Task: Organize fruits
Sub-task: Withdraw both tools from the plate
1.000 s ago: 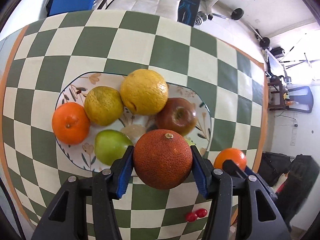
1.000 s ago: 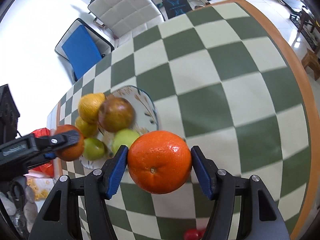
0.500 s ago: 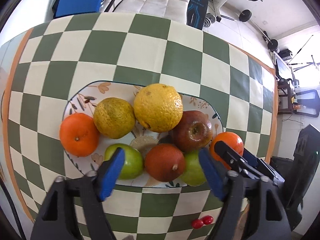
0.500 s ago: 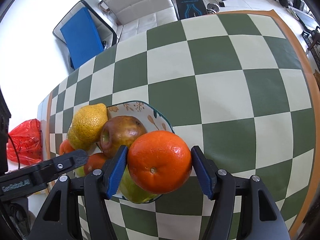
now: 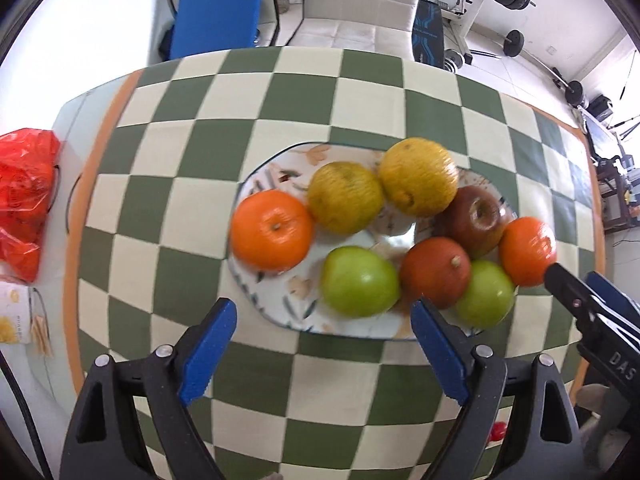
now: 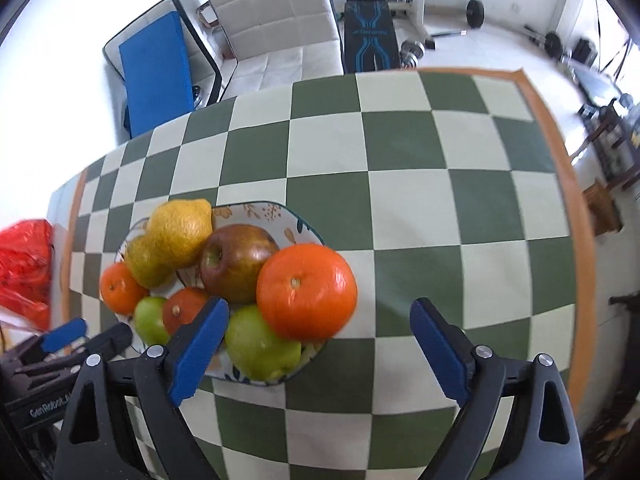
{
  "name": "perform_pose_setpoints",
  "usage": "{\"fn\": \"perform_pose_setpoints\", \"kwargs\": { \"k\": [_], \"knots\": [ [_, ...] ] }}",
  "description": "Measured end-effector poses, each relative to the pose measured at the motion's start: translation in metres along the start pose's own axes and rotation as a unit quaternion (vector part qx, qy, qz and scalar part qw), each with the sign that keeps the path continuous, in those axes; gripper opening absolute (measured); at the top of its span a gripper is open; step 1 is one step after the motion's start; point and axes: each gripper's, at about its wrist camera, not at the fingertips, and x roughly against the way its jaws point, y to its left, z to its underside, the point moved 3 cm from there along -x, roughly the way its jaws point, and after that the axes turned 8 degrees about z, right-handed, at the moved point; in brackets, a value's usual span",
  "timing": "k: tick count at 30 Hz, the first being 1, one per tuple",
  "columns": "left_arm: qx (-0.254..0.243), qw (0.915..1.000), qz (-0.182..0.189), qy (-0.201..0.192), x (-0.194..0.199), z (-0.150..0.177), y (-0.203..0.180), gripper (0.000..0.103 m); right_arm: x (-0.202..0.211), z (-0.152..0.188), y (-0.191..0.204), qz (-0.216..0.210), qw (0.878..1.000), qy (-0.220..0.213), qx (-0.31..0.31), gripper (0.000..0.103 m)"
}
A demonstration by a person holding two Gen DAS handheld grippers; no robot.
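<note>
Left gripper [image 5: 322, 320]: a second ago clamped on the dark orange [image 5: 435, 272]; jaws now opening, nothing between them, drawn back over the cloth near the plate [image 5: 256, 172].
Dark orange: released, now on the plate between two green apples.
Right gripper [image 6: 320, 320]: held the bright orange [image 6: 306, 291] until half a second ago; jaws now opening, pads clear of it.
Bright orange: from above bare cloth to the plate's right edge, against the red apple [image 6: 236, 262].

The black left gripper with blue pads [image 5: 323, 350] and its twin, the right gripper [image 6: 320, 344], both point downward, jaws opening, nothing between them.
</note>
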Motion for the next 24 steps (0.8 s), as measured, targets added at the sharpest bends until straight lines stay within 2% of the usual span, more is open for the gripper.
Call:
{"fn": "perform_pose_setpoints", "kwargs": {
  "k": [5,9,19,24],
  "knots": [
    [-0.008,0.9998,-0.012,-0.016,0.012,0.021,0.015,0.089,0.021,0.032,0.008,0.024,0.999,-0.017,0.014,0.094],
    [-0.016,0.9992,-0.015,-0.034,0.029,0.032,0.019,0.089,0.037,0.054,0.013,0.023,0.999,-0.024,0.008,0.094],
    [-0.045,0.9936,-0.011,-0.103,0.094,0.06,0.017,0.089,0.101,0.089,0.016,0.037,0.996,-0.077,0.0,0.094],
    [-0.058,0.9906,-0.007,-0.124,0.117,0.076,0.014,0.089,0.135,0.104,0.012,0.042,0.994,-0.1,-0.004,0.094]
  ]
}}
